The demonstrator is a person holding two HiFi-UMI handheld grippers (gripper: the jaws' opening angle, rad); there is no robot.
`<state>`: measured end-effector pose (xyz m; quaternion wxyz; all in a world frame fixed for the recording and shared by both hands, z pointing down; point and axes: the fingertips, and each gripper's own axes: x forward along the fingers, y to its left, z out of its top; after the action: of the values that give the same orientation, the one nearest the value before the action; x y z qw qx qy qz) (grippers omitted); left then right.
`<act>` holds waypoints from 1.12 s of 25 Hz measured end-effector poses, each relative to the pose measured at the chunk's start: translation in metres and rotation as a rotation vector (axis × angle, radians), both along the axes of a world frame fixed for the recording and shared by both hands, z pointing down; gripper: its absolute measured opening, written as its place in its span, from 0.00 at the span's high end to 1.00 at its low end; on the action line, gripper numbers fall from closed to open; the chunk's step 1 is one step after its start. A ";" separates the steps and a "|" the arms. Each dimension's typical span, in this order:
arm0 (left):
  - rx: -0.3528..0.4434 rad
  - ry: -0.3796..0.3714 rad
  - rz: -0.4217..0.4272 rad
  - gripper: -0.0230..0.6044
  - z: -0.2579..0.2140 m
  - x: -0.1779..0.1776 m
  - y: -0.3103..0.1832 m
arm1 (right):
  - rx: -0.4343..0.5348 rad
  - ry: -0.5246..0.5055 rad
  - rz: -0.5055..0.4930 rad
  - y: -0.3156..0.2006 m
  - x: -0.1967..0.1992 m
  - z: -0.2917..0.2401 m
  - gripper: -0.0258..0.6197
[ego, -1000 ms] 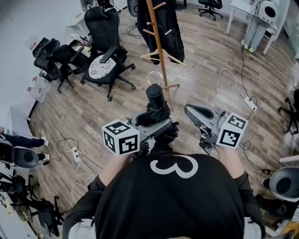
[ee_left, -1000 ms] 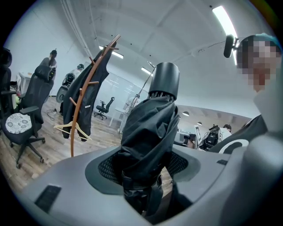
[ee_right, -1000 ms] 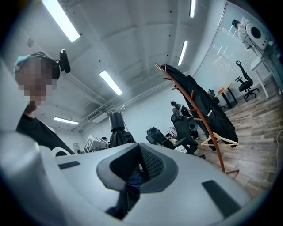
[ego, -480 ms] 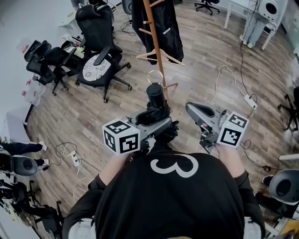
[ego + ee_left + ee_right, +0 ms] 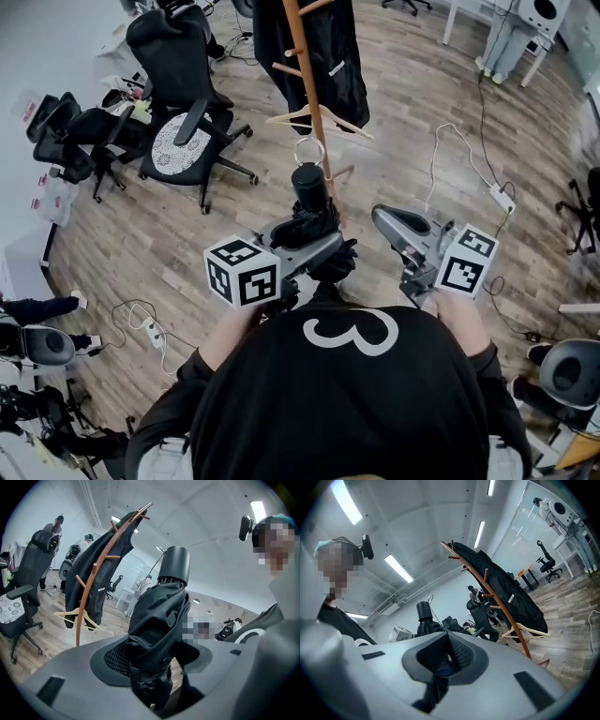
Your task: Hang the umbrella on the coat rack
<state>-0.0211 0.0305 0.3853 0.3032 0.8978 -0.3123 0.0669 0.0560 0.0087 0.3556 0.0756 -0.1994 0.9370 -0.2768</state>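
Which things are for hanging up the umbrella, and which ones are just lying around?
For the job:
umbrella, gripped in the left tool
coat rack
right tool, shut and empty

Just around:
office chairs
black coat
wooden hanger
floor cables

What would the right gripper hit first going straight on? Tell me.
Probably the folded umbrella, held upright in the left gripper, which stands just left of the right gripper's line. Missing that, the coat rack lies beyond; depth is unclear.
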 end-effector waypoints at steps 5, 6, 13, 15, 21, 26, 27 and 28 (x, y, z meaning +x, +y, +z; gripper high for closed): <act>-0.019 -0.004 0.016 0.52 0.004 -0.023 -0.044 | -0.020 0.002 0.018 -0.042 -0.024 0.003 0.92; -0.022 -0.005 0.019 0.52 0.004 -0.028 -0.054 | -0.024 0.002 0.022 -0.051 -0.029 0.003 0.92; -0.025 -0.024 0.050 0.52 0.010 -0.050 -0.108 | -0.042 0.004 0.058 -0.104 -0.050 0.008 0.92; -0.030 -0.025 0.059 0.52 0.011 -0.057 -0.122 | -0.047 0.005 0.065 -0.118 -0.057 0.010 0.92; -0.035 -0.030 0.090 0.52 0.020 -0.071 -0.157 | -0.051 0.006 0.095 -0.150 -0.069 0.017 0.92; -0.034 -0.034 0.102 0.52 0.023 -0.081 -0.176 | -0.050 0.007 0.115 -0.163 -0.078 0.020 0.92; -0.033 -0.034 0.105 0.52 0.023 -0.083 -0.178 | -0.049 0.007 0.119 -0.165 -0.079 0.020 0.92; -0.032 -0.036 0.108 0.52 0.023 -0.083 -0.180 | -0.049 0.007 0.122 -0.166 -0.080 0.020 0.92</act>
<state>-0.1043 -0.1496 0.4079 0.3077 0.9071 -0.2677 0.1041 -0.0235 -0.1575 0.3760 0.0843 -0.2590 0.9162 -0.2939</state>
